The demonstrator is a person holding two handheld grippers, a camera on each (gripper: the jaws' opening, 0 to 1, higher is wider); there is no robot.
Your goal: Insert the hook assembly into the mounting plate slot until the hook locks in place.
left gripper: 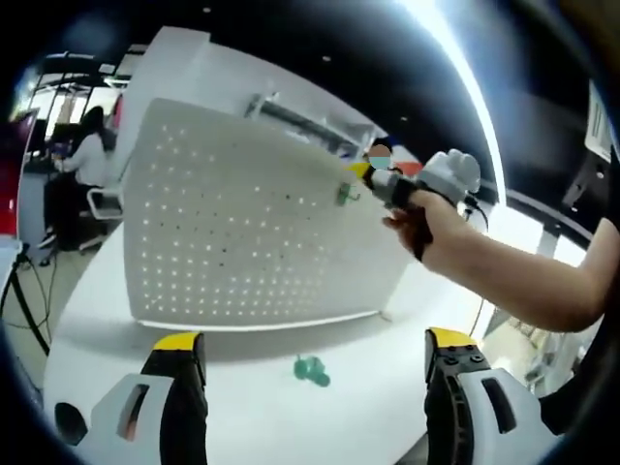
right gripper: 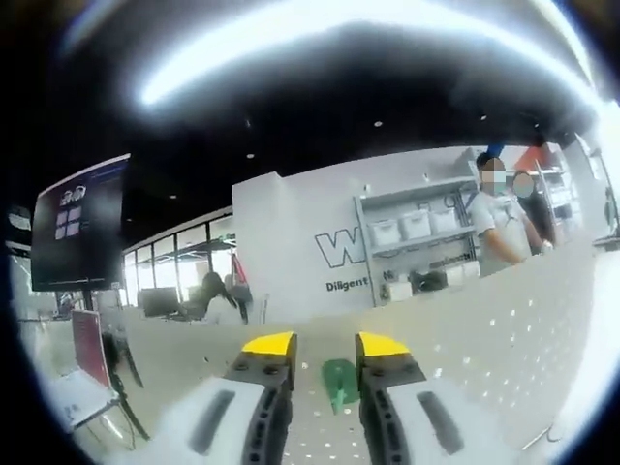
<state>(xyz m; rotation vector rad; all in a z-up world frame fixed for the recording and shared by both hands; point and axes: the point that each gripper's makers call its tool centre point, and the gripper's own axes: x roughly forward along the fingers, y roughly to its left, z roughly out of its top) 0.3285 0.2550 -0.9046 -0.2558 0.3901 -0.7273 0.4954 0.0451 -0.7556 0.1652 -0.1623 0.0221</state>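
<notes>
Green plastic hook [right gripper: 339, 384], light and stiff, we pinch by its base in the right gripper [right gripper: 325, 360] against the pegboard [left gripper: 242, 223]; left gripper [left gripper: 315, 351] open, 1 spare hook [left gripper: 312, 369] on the table [left gripper: 242, 407].

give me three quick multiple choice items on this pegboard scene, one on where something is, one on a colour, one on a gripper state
1. Where does the loose hook lie?
A. on the table before the pegboard
B. on a shelf
C. hanging on the board's top edge

2. What colour is the hook between the right gripper's jaws?
A. red
B. green
C. black

3. How does the left gripper stand?
A. shut on a hook
B. shut on the board
C. open, holding nothing

Key: 1 A, it rests on the white table in front of the pegboard. 2 B, green shows between the right gripper tips. 3 C, its jaws stand wide apart with the table between them.
</notes>
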